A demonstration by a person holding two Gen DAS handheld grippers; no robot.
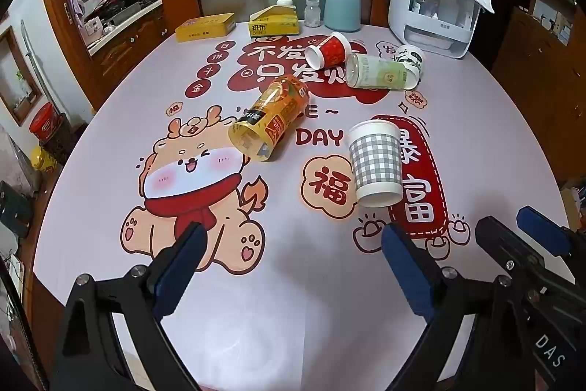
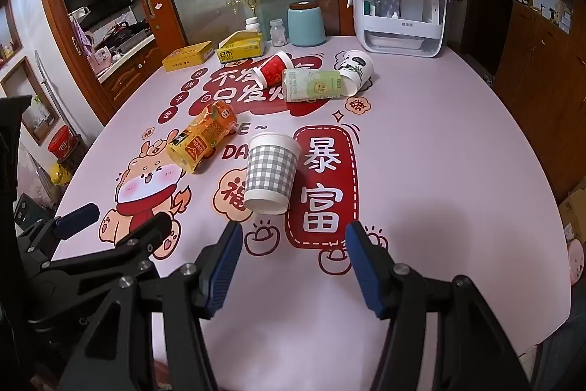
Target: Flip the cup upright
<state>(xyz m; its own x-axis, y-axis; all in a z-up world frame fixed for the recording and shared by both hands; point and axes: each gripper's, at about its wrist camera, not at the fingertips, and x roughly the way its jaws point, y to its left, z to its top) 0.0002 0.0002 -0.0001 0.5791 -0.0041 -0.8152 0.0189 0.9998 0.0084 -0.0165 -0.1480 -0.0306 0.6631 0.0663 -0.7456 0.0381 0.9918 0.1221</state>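
Observation:
Several paper cups lie on their sides on the printed tablecloth. A grey-checked cup (image 1: pixel 375 163) (image 2: pixel 271 169) lies nearest, its base toward me. An orange cup (image 1: pixel 271 118) (image 2: pixel 201 140) lies to its left. A red cup (image 1: pixel 327 51) (image 2: pixel 273 70), a green cup (image 1: pixel 379 73) (image 2: pixel 315 85) and a white panda cup (image 1: pixel 410 55) (image 2: pixel 357 65) lie farther back. My left gripper (image 1: pixel 293 262) is open and empty, near the table's front. My right gripper (image 2: pixel 293 257) is open and empty, just in front of the checked cup; it also shows in the left wrist view (image 1: pixel 512 233).
At the table's far edge stand two yellow boxes (image 1: pixel 205 26) (image 1: pixel 274 21), a small jar (image 1: pixel 312 13), a teal canister (image 1: pixel 342 10) and a white dispenser under a cloth (image 1: pixel 436 13). Wooden cabinets and a glass door stand behind. The left gripper's fingers (image 2: pixel 77 218) show at lower left in the right wrist view.

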